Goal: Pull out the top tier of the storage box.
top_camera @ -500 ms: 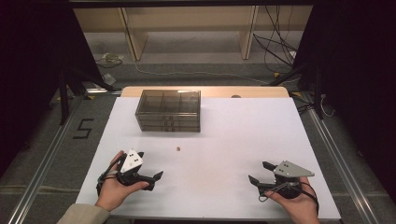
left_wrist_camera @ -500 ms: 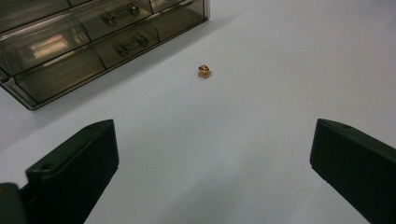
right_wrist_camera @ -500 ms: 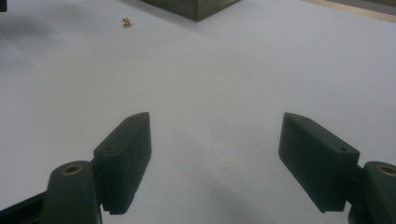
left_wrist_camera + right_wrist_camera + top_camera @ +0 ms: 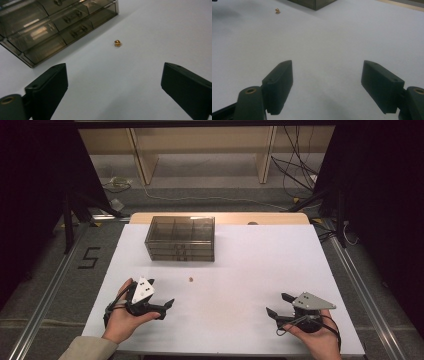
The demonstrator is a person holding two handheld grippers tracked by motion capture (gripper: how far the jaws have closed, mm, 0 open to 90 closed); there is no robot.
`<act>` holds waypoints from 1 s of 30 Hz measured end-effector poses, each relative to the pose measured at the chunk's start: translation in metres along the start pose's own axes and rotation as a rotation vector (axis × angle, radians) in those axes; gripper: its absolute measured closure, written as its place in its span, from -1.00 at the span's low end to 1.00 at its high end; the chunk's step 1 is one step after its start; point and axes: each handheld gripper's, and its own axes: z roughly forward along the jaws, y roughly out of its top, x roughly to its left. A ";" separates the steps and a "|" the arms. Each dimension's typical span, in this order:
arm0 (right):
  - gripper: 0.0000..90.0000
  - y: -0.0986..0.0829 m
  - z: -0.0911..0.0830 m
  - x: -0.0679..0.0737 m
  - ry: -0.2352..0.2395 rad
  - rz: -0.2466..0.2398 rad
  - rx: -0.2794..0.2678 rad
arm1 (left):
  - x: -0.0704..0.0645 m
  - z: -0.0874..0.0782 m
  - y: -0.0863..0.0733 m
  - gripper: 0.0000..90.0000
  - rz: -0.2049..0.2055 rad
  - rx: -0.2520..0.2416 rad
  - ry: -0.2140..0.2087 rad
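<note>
Small brass nut, shiny gold, alone on white table. Left gripper and right gripper: jaws wide apart, empty.

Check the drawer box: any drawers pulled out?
All shut. On the drawer box, seen from the left gripper view, the drawer fronts sit flush in line, none protruding. The small gold piece lies on the table in front, apart from it.

drawer box cut off, brass piece tiny

one smoky drawer box, one small brass piece, and two tools.
</note>
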 end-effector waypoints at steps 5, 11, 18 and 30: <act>-0.42 0.001 0.001 0.002 0.007 0.004 -0.003 | 0.005 0.008 0.010 -0.64 0.057 -0.027 0.023; -0.42 0.001 0.001 0.001 0.005 0.009 -0.002 | 0.012 0.025 0.024 -0.43 0.171 -0.051 0.123; -0.42 0.000 0.000 0.000 0.006 0.012 -0.008 | 0.017 0.050 0.037 -0.18 0.286 -0.058 0.237; -0.42 0.000 0.000 0.000 0.004 0.016 -0.008 | 0.019 0.082 0.045 0.02 0.476 -0.011 0.352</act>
